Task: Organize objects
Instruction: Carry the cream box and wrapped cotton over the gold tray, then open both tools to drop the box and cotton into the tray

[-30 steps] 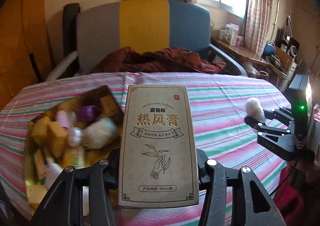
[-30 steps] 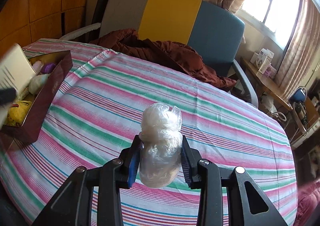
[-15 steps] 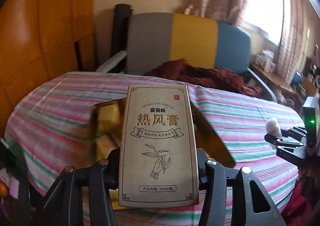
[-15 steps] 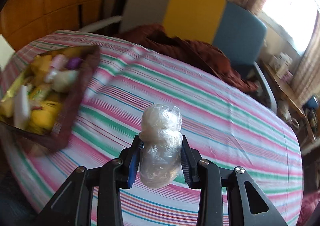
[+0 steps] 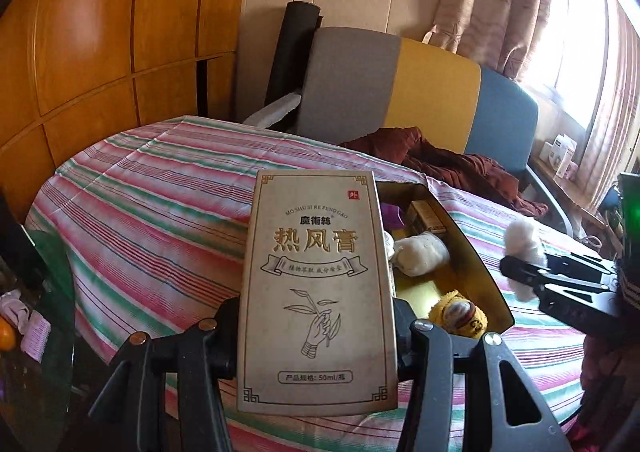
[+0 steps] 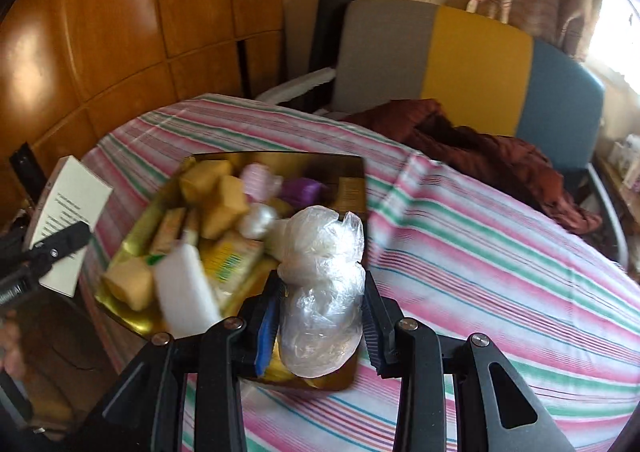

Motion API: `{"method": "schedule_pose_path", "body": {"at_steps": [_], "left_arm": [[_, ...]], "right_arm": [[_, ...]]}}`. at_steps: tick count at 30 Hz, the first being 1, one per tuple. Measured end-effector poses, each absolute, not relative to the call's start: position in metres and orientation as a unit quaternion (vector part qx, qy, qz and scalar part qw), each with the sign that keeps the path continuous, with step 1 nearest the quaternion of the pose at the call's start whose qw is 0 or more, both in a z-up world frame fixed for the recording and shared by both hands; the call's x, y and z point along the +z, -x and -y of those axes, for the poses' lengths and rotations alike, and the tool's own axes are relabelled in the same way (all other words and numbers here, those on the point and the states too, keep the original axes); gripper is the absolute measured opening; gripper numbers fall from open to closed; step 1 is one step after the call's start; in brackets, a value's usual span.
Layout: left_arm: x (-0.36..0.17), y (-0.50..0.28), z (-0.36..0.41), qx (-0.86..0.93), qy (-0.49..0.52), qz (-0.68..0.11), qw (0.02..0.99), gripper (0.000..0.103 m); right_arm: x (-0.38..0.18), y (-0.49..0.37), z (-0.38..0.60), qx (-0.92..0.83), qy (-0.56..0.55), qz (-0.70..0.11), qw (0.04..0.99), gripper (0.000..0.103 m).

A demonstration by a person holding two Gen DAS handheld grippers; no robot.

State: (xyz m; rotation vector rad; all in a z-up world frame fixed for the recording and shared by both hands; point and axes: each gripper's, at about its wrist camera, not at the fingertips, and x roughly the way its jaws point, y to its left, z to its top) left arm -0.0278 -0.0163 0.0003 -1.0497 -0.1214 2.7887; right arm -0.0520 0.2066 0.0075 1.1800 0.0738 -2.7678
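Plastic bag (image 6: 320,292) gripped by right gripper (image 6: 320,316) over tray (image 6: 132,326) | carton (image 5: 316,288) clamped in left gripper (image 5: 316,328) | step: stowing | next: bag lowered into tray, released

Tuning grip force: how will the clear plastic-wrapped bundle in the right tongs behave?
The crumpled clear plastic-wrapped white bundle bulges above the right tongs, so probably soft and squashy. Glossy film may slip. Looks light, unlikely to be fragile.

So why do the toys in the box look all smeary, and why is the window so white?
Right wrist view: the tray and its contents are motion-blurred, while the plastic bag held in the right gripper stays sharp. Left wrist view: the window is overexposed by daylight; the carton is crisp.
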Motion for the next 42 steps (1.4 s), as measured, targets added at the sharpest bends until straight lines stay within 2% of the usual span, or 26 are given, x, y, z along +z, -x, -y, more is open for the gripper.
{"method": "schedule_pose_path", "body": {"at_steps": [31, 32, 33, 35, 36, 39, 42], "left_arm": [[-0.016, 0.092, -0.045, 0.918, 0.379, -0.015, 0.117, 0.052], [-0.017, 0.095, -0.046, 0.916, 0.381, -0.014, 0.120, 0.055], [-0.018, 0.097, -0.047, 0.915, 0.385, -0.012, 0.124, 0.065], [-0.018, 0.099, -0.047, 0.916, 0.384, -0.006, 0.117, 0.076], [-0.017, 0.099, -0.046, 0.916, 0.384, -0.005, 0.114, 0.077], [-0.014, 0.095, -0.040, 0.921, 0.378, 0.001, 0.100, 0.078], [-0.007, 0.087, -0.033, 0.929, 0.362, -0.001, 0.081, 0.078]], "right_arm": [[-0.017, 0.104, -0.203, -0.901, -0.425, 0.013, 0.081, 0.038], [-0.018, 0.105, -0.203, -0.901, -0.425, 0.015, 0.081, 0.038], [-0.018, 0.107, -0.203, -0.901, -0.426, 0.016, 0.083, 0.041], [-0.023, 0.111, -0.202, -0.896, -0.434, 0.021, 0.091, 0.057], [-0.026, 0.112, -0.202, -0.895, -0.436, 0.024, 0.090, 0.064], [-0.031, 0.112, -0.202, -0.894, -0.439, 0.033, 0.090, 0.065], [-0.027, 0.106, -0.202, -0.897, -0.432, 0.036, 0.089, 0.073]]}}
